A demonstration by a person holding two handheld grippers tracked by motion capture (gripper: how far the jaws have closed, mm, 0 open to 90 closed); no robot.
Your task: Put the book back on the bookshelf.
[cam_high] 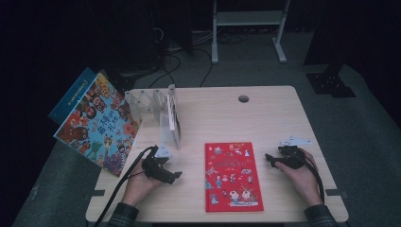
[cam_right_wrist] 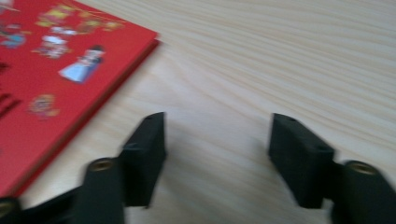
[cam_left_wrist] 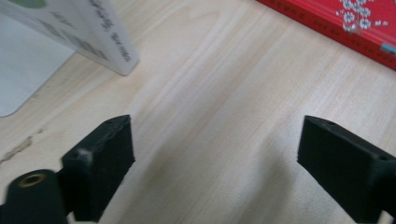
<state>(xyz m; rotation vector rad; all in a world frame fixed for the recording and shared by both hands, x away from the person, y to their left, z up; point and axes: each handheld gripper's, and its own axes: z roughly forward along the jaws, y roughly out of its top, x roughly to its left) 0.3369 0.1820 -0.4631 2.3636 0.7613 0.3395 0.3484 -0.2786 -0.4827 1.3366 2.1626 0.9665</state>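
Note:
A red picture book (cam_high: 232,176) lies flat on the wooden table (cam_high: 265,113), between my two hands. My left gripper (cam_high: 176,176) rests low over the table left of the book, open, with bare wood between its jaws; the book's red edge (cam_left_wrist: 341,23) shows at the upper right of the left gripper view. My right gripper (cam_high: 268,161) sits right of the book, also open and holding nothing, with the red book's corner (cam_right_wrist: 60,79) to the left in the right gripper view.
A clear acrylic book stand (cam_high: 156,111) stands at the table's back left, its white end plate (cam_left_wrist: 88,32) near my left gripper. A colourful blue picture book (cam_high: 97,124) leans off the table's left edge. A cable hole (cam_high: 243,99) lies at the back.

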